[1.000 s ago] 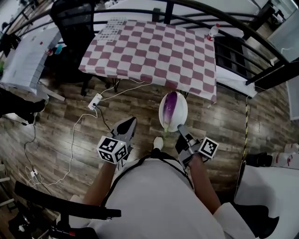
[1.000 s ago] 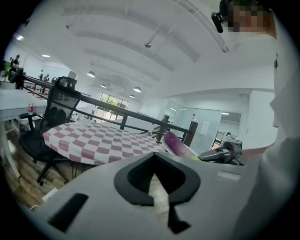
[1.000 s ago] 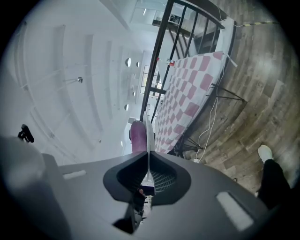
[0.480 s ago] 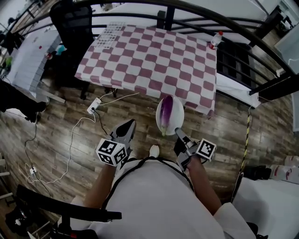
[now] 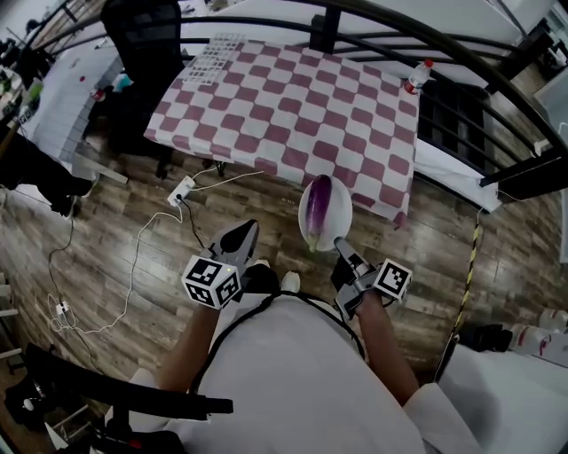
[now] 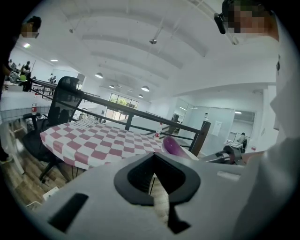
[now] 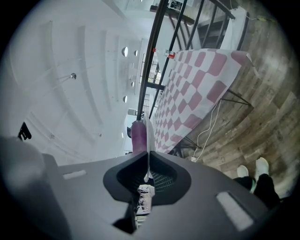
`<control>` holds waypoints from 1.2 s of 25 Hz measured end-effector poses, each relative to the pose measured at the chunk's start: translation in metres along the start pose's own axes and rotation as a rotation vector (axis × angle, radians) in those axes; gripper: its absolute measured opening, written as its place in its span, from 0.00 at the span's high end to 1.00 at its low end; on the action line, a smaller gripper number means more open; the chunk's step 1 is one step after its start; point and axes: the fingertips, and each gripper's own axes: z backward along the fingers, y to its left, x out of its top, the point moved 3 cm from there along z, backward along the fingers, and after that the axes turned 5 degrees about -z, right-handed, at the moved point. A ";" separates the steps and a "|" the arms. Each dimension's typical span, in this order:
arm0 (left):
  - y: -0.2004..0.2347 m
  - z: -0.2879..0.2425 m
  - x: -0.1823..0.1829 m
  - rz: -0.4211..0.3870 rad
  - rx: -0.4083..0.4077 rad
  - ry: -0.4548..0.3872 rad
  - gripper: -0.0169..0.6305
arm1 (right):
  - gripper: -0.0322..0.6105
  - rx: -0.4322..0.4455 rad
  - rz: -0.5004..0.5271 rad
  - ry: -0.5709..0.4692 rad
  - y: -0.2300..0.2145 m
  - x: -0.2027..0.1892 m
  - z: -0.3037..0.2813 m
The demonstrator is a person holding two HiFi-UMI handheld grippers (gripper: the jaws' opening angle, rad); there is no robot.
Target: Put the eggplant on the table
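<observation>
A purple eggplant (image 5: 318, 206) lies lengthwise on a white plate (image 5: 338, 220). My right gripper (image 5: 342, 249) is shut on the plate's near rim and holds it in the air at the front edge of the table (image 5: 293, 106), which has a pink-and-white checked cloth. In the right gripper view the plate's rim (image 7: 148, 133) stands edge-on between the jaws, with the eggplant (image 7: 138, 137) beside it. My left gripper (image 5: 240, 238) hangs to the left of the plate, shut and holding nothing. In the left gripper view the eggplant (image 6: 172, 146) shows ahead and to the right, before the table (image 6: 93, 140).
A black office chair (image 5: 142, 27) stands at the table's left end. A black railing (image 5: 426, 35) runs behind it, with a bottle (image 5: 417, 75) near the far right corner. A printed sheet (image 5: 213, 55) lies on the cloth. A power strip (image 5: 180, 191) and cables lie on the wooden floor.
Both grippers and the plate with the eggplant have moved forward towards the table. The plate's far rim now reaches the table's front edge.
</observation>
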 end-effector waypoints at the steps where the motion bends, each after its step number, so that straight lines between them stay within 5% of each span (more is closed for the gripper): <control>1: -0.001 -0.001 0.001 -0.002 0.001 0.001 0.97 | 0.92 0.000 -0.006 -0.002 -0.001 0.000 0.001; 21: -0.002 -0.029 0.007 -0.013 -0.019 -0.009 0.97 | 0.92 -0.014 -0.015 -0.031 -0.013 0.017 0.008; 30: 0.031 -0.051 0.016 -0.021 -0.019 0.015 0.97 | 0.92 -0.013 -0.017 -0.032 -0.008 0.035 -0.027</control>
